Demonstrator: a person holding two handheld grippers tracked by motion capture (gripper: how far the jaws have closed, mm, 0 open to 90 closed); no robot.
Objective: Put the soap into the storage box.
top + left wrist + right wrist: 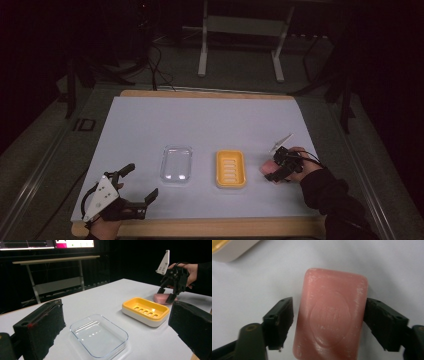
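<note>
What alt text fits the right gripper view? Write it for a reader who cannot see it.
A pink rectangular bar of soap lies on the white table between the right gripper's two black jaws; one touches its side, the other stands just clear. A yellow and white soap dish's corner shows at top left.

A clear plastic tray (176, 163) lies flat near the middle of the pale tabletop (210, 120), and the left gripper view shows it glossy and see-through (99, 336). A wooden edge (200, 93) borders the tabletop's far side. Beyond it, on the grey floor (240, 62), stands a light metal frame (202, 47) on two legs, with dark cables (159, 65) trailing beside it. Lit screens (47, 243) glow in the dark background.
</note>
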